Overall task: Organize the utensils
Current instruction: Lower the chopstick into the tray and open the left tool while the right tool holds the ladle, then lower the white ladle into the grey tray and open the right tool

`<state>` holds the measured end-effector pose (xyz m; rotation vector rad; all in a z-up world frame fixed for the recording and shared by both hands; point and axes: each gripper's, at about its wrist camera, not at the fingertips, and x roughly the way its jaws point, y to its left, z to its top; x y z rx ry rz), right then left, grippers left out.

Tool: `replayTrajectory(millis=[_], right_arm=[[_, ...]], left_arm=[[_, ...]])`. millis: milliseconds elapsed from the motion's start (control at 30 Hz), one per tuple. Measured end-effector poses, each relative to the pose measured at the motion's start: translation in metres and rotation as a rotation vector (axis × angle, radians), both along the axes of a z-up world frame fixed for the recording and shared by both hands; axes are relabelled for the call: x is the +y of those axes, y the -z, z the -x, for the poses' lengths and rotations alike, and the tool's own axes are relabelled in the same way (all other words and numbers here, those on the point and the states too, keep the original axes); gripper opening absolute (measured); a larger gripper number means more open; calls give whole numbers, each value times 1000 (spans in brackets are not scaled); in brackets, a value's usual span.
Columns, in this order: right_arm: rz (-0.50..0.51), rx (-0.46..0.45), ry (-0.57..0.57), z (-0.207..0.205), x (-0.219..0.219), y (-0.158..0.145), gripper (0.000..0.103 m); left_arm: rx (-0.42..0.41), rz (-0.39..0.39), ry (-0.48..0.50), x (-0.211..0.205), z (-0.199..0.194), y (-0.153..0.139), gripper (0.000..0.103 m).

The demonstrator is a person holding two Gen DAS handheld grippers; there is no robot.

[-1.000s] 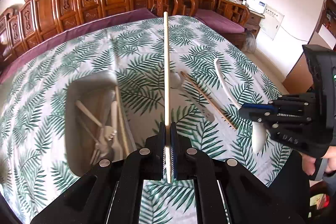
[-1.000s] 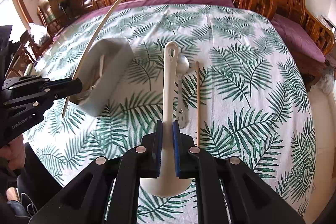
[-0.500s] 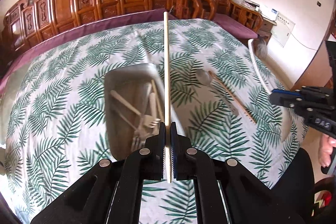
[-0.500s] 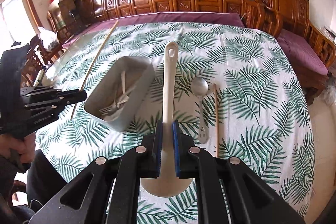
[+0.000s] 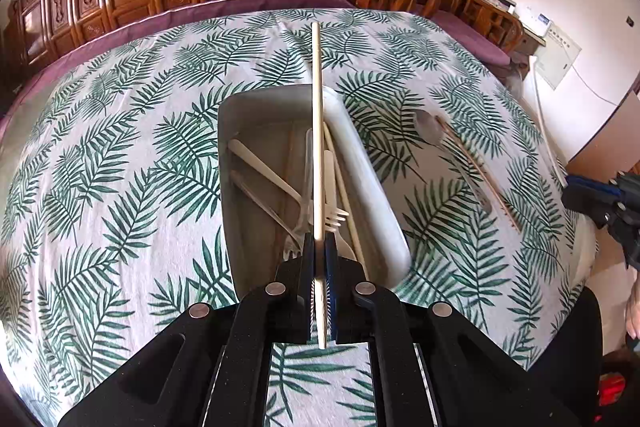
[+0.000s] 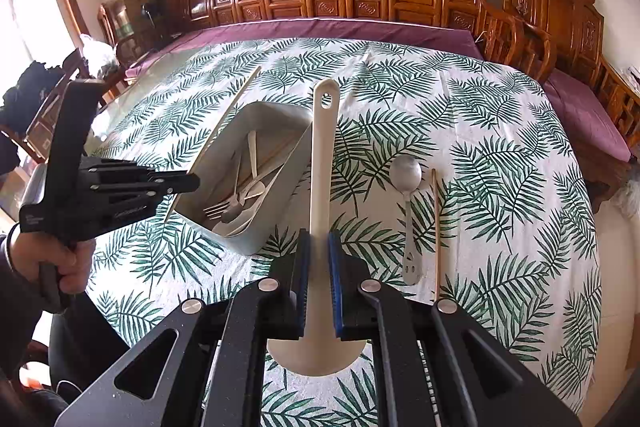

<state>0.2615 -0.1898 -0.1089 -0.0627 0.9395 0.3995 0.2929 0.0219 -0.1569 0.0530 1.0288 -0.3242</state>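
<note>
Clamping a pale chopstick (image 5: 317,131), the left gripper (image 5: 319,247) hung over the grey utensil tray (image 5: 276,99) mid-table. The right gripper (image 6: 319,247) pinched a white ladle (image 6: 322,163) — its bowl half hidden behind the jaws. A steel spoon (image 6: 407,195) and another chopstick (image 6: 435,227) lay toward the table's right edge; the tray's cutlery tangle stayed indistinct.

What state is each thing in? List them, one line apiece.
Left claw: shut on a chopstick, above the tray.
Right claw: shut on a white ladle, handle pointing away.
Tray: on the tablecloth, holding forks and other utensils.
Metal spoon: lying flat on the tablecloth, outside the tray.
Second chopstick: lying flat beside the spoon.
</note>
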Motion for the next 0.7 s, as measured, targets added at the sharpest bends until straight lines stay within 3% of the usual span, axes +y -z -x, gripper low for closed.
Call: replayTrajectory(millis=[67,300,367,433,600,700], right_arm=[[4,1,-4,-2,3,0,11],[6,1,-33,-14,18,0,11],[2,-2,-48,-21,27,-1,11],[-4,-4,-64,-28,37,-2,11],[-16,3,-100,-43,62,1,11],[-27,12,-119,-53,78,3,11]], left_arm=[[-6,2,-7,1,-4,0,5],[-36,17,-37,12,-1,-4,28],[-56,19,-50,18,4,-8,36],[-78,24,-77,27,9,-14,56],[-155,31,-129,49,20,-29,81],[-204,20,-160,64,27,-38,87]])
